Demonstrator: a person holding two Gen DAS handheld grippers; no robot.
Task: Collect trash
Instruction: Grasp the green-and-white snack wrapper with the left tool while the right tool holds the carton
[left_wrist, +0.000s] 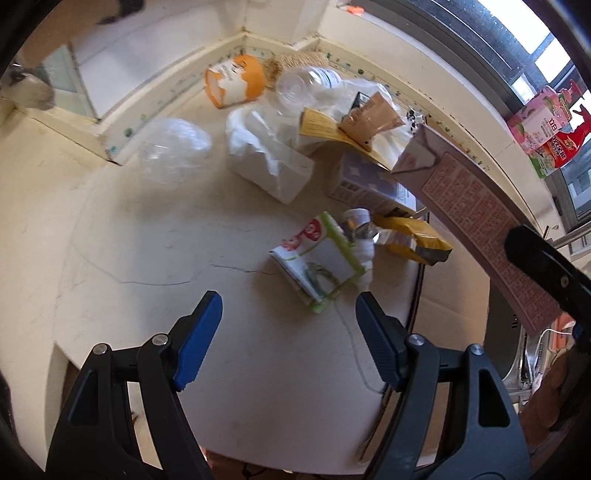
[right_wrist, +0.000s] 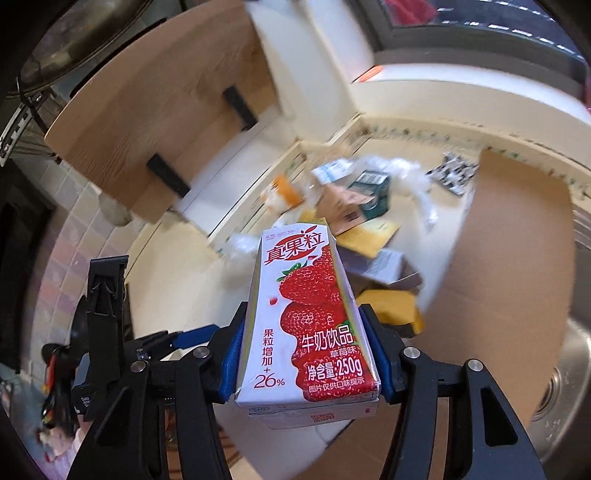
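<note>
The right gripper clamps a strawberry milk carton. The left gripper hangs wide open and empty above the counter.

A white and red strawberry milk carton is raised off the cream worktop, clamped at its lower sides, its pink printed back slanting across the left wrist view. On the worktop lie an orange and white paper cup on its side, a clear plastic bottle, a crumpled clear plastic bag, a white torn box, a yellow foil wrapper, and a green-edged flattened floral packet nearest the front edge
</note>
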